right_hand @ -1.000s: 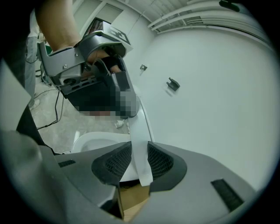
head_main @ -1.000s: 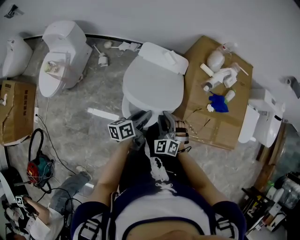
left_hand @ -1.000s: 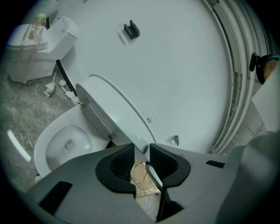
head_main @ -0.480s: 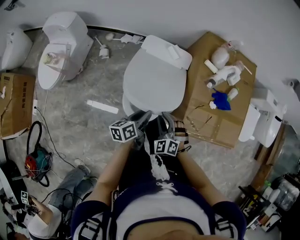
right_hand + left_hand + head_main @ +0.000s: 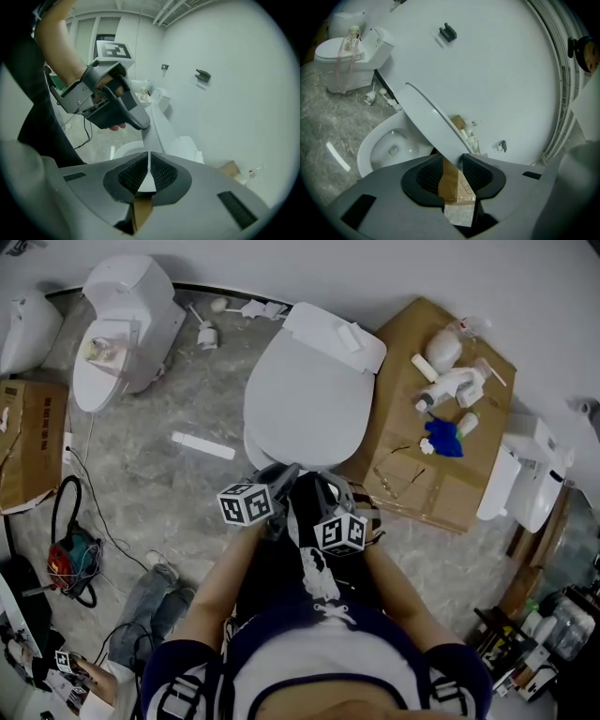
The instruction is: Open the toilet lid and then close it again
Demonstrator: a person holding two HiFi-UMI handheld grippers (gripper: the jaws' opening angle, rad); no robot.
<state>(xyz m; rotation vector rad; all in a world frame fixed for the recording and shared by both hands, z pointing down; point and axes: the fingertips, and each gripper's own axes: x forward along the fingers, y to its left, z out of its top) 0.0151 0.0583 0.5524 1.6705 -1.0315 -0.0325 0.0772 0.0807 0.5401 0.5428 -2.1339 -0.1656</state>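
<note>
The white toilet lid (image 5: 305,399) stands part-raised and tilted over the open bowl (image 5: 389,145). Both grippers meet at the lid's front edge. My left gripper (image 5: 286,474) has the lid's rim (image 5: 431,124) reaching in between its jaws (image 5: 452,161). These have just been opening, and a gap shows beside the rim. My right gripper (image 5: 328,488) has just closed its jaws (image 5: 148,161) on the thin edge of the lid (image 5: 157,126). The left gripper (image 5: 117,103) and the hand holding it show just beyond it in the right gripper view.
A second toilet (image 5: 117,334) stands at the far left, and another white fixture (image 5: 525,479) at the right. Flattened cardboard (image 5: 412,474) with fittings lies right of the toilet. A white strip (image 5: 203,445) lies on the floor, with a cardboard box (image 5: 23,442), a red tool (image 5: 66,559) and a seated person (image 5: 141,610) to the left.
The right gripper's marker cube has turned and dipped slightly toward the lid's front edge. The left gripper has barely shifted in the head view.
</note>
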